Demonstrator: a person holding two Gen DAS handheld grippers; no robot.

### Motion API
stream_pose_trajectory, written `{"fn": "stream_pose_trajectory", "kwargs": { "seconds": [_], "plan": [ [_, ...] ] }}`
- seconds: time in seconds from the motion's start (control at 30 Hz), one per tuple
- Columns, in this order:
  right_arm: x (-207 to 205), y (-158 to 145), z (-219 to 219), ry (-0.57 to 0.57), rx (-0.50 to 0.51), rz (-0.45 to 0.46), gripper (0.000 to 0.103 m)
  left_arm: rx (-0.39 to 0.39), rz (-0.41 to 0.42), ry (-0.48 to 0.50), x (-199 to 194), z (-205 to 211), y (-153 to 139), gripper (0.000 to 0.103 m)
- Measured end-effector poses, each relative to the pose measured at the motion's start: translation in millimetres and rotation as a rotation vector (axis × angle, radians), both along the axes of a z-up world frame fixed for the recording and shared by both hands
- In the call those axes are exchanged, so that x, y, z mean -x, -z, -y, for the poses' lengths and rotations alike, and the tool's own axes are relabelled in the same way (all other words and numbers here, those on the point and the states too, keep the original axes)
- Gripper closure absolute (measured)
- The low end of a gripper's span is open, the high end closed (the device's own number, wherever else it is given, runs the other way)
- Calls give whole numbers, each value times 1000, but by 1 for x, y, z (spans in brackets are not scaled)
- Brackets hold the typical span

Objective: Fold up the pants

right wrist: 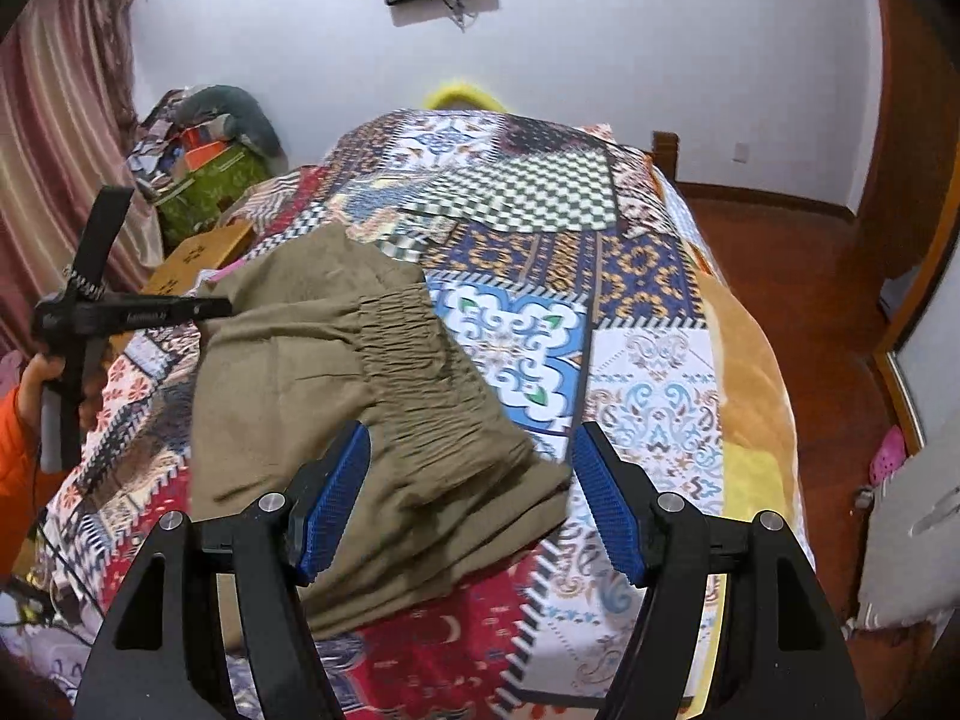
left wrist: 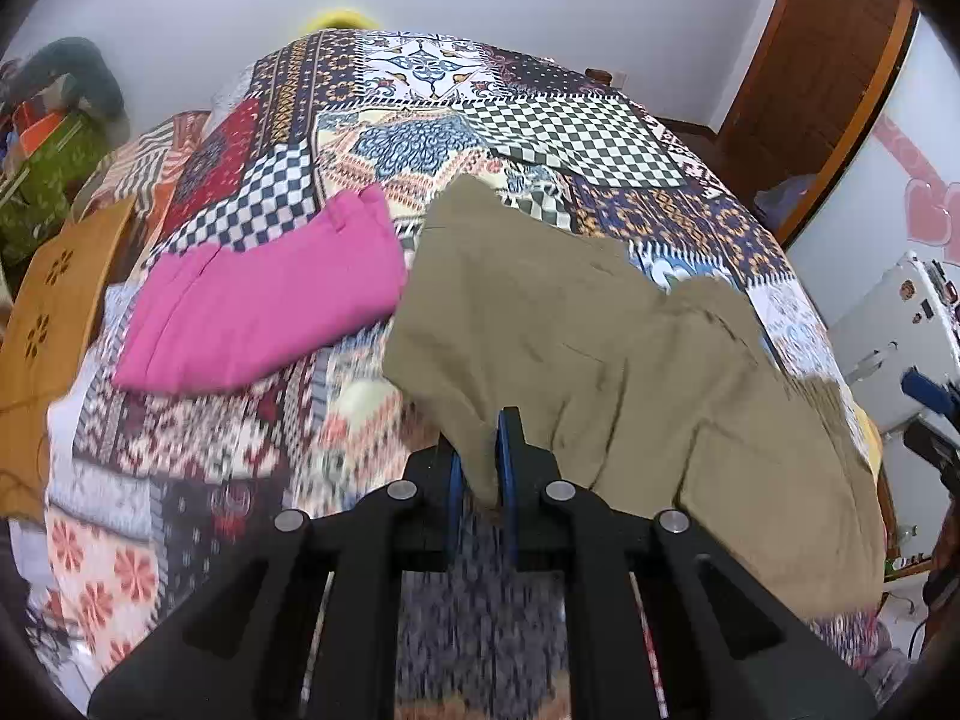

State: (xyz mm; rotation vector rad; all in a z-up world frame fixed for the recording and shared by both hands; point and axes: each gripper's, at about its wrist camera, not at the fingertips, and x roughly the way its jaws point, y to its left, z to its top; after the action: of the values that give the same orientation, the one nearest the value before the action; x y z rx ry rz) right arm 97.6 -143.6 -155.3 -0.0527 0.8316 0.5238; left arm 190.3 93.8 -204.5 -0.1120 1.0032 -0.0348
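Note:
Olive-khaki pants [left wrist: 600,348] lie bunched on the patchwork bedspread [left wrist: 540,126]. My left gripper [left wrist: 483,468] is shut on a fold of the pants at their near left edge. In the right wrist view the pants [right wrist: 336,396] lie with the elastic waistband [right wrist: 420,384] running towards me. My right gripper [right wrist: 471,498] is open, its blue pads either side of the near waistband corner, not clamping it. The left gripper shows in the right wrist view [right wrist: 138,315] at the pants' far left. The right gripper shows at the right edge of the left wrist view [left wrist: 930,414].
A folded pink garment [left wrist: 264,312] lies on the bed left of the pants. A wooden stool [left wrist: 48,324] stands off the bed's left side. Piled bags and cloth [right wrist: 204,162] sit at the back left. Wooden floor [right wrist: 810,276] lies right of the bed.

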Motion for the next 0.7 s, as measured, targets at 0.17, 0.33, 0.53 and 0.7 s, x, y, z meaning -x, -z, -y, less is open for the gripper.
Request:
{"fn": "stream_pose_trajectory", "kwargs": {
  "seconds": [0.17,0.33,0.53,0.7],
  "plan": [
    [13,4,-16,-34,35,9,37,56,14,-27,45,-4,-3,92],
    [12,32,-20,-31,61,-70,37,77,4,-50,81,-9,-1,92],
    [14,57,-21,-16,75,-121,37,85,-7,-112,100,-25,5,92],
    [8,62,-18,3,91,-123,37,77,-68,-175,103,-45,20,92]
  ]
}}
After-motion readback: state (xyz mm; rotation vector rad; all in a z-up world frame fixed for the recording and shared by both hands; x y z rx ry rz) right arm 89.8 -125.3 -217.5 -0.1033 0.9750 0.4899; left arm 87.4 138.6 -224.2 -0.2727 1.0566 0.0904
